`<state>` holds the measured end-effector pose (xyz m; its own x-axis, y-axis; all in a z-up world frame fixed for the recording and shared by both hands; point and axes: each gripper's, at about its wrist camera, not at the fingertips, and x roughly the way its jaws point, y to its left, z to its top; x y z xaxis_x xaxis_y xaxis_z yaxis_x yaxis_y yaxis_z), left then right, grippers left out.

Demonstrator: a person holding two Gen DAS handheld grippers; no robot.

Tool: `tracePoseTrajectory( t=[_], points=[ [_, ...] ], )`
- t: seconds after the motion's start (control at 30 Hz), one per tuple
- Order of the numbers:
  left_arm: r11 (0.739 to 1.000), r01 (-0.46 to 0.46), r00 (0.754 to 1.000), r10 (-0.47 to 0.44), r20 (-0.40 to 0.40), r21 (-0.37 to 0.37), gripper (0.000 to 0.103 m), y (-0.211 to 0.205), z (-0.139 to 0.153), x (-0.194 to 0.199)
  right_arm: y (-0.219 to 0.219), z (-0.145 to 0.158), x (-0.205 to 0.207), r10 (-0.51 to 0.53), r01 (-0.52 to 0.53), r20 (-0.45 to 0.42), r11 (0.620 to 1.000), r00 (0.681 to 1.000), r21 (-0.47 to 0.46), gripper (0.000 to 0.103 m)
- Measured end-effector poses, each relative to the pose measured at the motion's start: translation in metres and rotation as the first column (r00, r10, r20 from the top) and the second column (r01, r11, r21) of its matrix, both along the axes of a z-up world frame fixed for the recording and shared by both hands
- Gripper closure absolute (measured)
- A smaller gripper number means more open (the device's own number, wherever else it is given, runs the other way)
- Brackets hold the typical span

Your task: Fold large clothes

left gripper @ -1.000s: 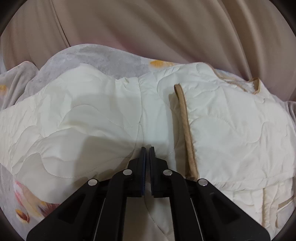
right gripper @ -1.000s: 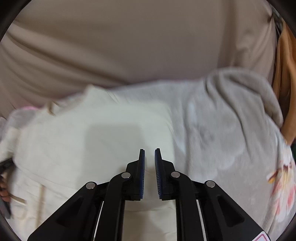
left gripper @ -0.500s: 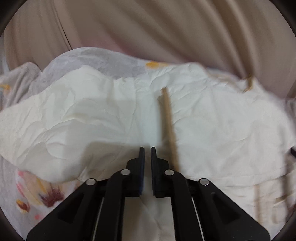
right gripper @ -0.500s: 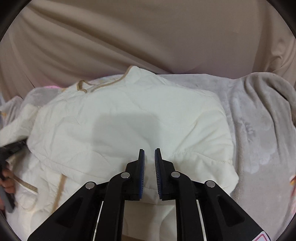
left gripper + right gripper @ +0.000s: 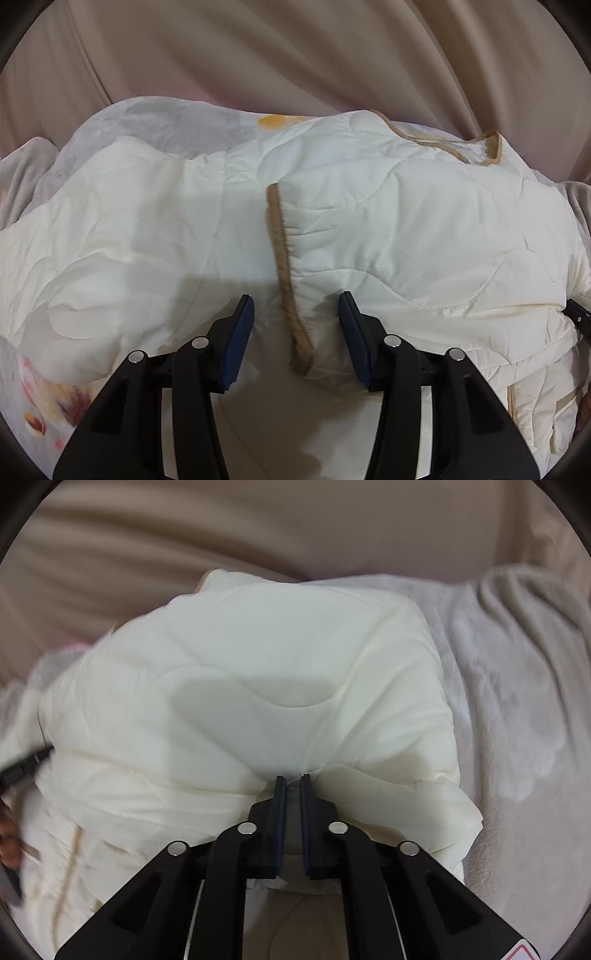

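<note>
A cream quilted jacket [image 5: 388, 229] with tan trim [image 5: 282, 254] lies spread on a grey blanket [image 5: 166, 122]. My left gripper [image 5: 297, 306] is open just above the jacket, its jaws either side of the tan-trimmed front edge. In the right wrist view the jacket [image 5: 258, 686] is bunched into a folded mound. My right gripper [image 5: 294, 780] is shut on the jacket's near edge, with fabric pinched between the blue pads. The other gripper's tip shows at the left edge [image 5: 22, 771].
The grey blanket with a flower print [image 5: 40, 387] covers the surface; it also shows in the right wrist view [image 5: 517, 701]. Beige sofa cushions [image 5: 295, 55] rise behind. A hand [image 5: 9, 834] shows at the far left.
My left gripper has opened and let go of the jacket. My right gripper has moved in and now holds the jacket's edge, and the jacket has bunched towards it.
</note>
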<state>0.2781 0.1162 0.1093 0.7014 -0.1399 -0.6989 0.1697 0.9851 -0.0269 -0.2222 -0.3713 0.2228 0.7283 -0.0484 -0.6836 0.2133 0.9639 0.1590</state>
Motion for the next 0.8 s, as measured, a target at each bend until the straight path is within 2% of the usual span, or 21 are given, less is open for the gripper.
tracePoseTrajectory(
  t=[0.07, 0.13, 0.17, 0.2, 0.23, 0.27, 0.3, 0.33, 0.4, 0.43, 0.47, 0.5, 0.6, 0.63, 0.67, 0.7, 0.77, 0.8],
  points=[
    [1.000, -0.019, 1.000, 0.020, 0.010, -0.005, 0.056, 0.011, 0.007, -0.012, -0.003, 0.004, -0.009, -0.038, 0.038, 0.008, 0.999, 0.999, 0.005, 0.101],
    [0.997, -0.025, 0.999, 0.026, 0.021, -0.071, 0.054, 0.039, 0.019, -0.049, 0.007, 0.011, -0.026, -0.034, 0.034, 0.013, 0.999, 0.999, -0.037, 0.090],
    [0.992, -0.078, 0.997, 0.080, 0.023, -0.095, 0.054, 0.072, 0.026, -0.071, 0.016, 0.015, -0.039, -0.007, 0.009, 0.022, 0.998, 1.000, -0.058, 0.087],
    [0.989, -0.090, 0.995, 0.093, 0.021, -0.120, 0.051, 0.087, 0.029, -0.080, 0.025, 0.019, -0.051, 0.022, -0.020, 0.029, 0.997, 0.999, -0.078, 0.085],
    [0.977, -0.098, 0.995, 0.101, 0.004, -0.191, 0.051, 0.120, 0.034, -0.101, 0.034, 0.022, -0.063, 0.050, -0.046, 0.032, 0.995, 0.998, -0.093, 0.084],
    [0.967, -0.125, 0.992, 0.125, -0.014, -0.222, 0.051, 0.144, 0.037, -0.112, 0.044, 0.024, -0.077, 0.088, -0.084, 0.035, 0.991, 0.996, -0.103, 0.083],
    [0.955, -0.205, 0.979, 0.204, -0.029, -0.214, 0.043, 0.170, 0.038, -0.122, 0.054, 0.024, -0.086, 0.118, -0.114, 0.035, 0.987, 0.992, -0.110, 0.079],
    [0.947, -0.244, 0.970, 0.243, -0.030, -0.210, 0.039, 0.184, 0.038, -0.127, 0.063, 0.023, -0.092, 0.141, -0.137, 0.032, 0.984, 0.989, -0.114, 0.075],
    [0.892, -0.408, 0.911, 0.413, -0.017, -0.195, 0.039, 0.252, 0.040, -0.149, 0.078, 0.018, -0.107, 0.185, -0.181, 0.024, 0.977, 0.982, -0.111, 0.074],
    [0.878, -0.437, 0.897, 0.442, -0.021, -0.195, 0.039, 0.264, 0.039, -0.153, 0.087, 0.011, -0.110, 0.201, -0.198, 0.016, 0.974, 0.979, -0.108, 0.074],
    [0.831, -0.513, 0.855, 0.517, -0.040, -0.217, 0.039, 0.299, 0.039, -0.162, 0.095, 0.006, -0.114, 0.222, -0.221, 0.004, 0.970, 0.975, -0.106, 0.074],
    [0.805, -0.548, 0.832, 0.552, -0.053, -0.226, 0.039, 0.317, 0.039, -0.163, 0.101, 0.000, -0.115, 0.237, -0.236, -0.004, 0.966, 0.972, -0.110, 0.073],
    [0.708, -0.660, 0.745, 0.659, -0.099, -0.251, 0.039, 0.377, 0.032, -0.170, 0.119, -0.009, -0.116, 0.235, -0.231, -0.005, 0.950, 0.972, -0.208, 0.070],
    [0.698, -0.667, 0.738, 0.666, -0.106, -0.260, 0.039, 0.383, 0.031, -0.171, 0.122, -0.011, -0.116, 0.232, -0.228, -0.008, 0.947, 0.973, -0.224, 0.070],
    [0.684, -0.661, 0.743, 0.656, -0.135, -0.310, 0.039, 0.403, 0.023, -0.173, 0.122, -0.011, -0.116, 0.229, -0.226, -0.011, 0.947, 0.973, -0.227, 0.069],
    [0.668, -0.658, 0.745, 0.646, -0.168, -0.348, 0.041, 0.416, 0.017, -0.174, 0.122, -0.011, -0.117, 0.223, -0.220, -0.011, 0.951, 0.975, -0.218, 0.068],
    [0.635, -0.656, 0.745, 0.630, -0.218, -0.407, 0.063, 0.427, 0.013, -0.180, 0.117, -0.013, -0.118, 0.213, -0.210, -0.005, 0.959, 0.977, -0.189, 0.066],
    [0.635, -0.645, 0.754, 0.619, -0.219, -0.426, 0.086, 0.426, 0.016, -0.182, 0.113, -0.013, -0.118, 0.209, -0.206, -0.002, 0.963, 0.978, -0.173, 0.065]
  ],
)
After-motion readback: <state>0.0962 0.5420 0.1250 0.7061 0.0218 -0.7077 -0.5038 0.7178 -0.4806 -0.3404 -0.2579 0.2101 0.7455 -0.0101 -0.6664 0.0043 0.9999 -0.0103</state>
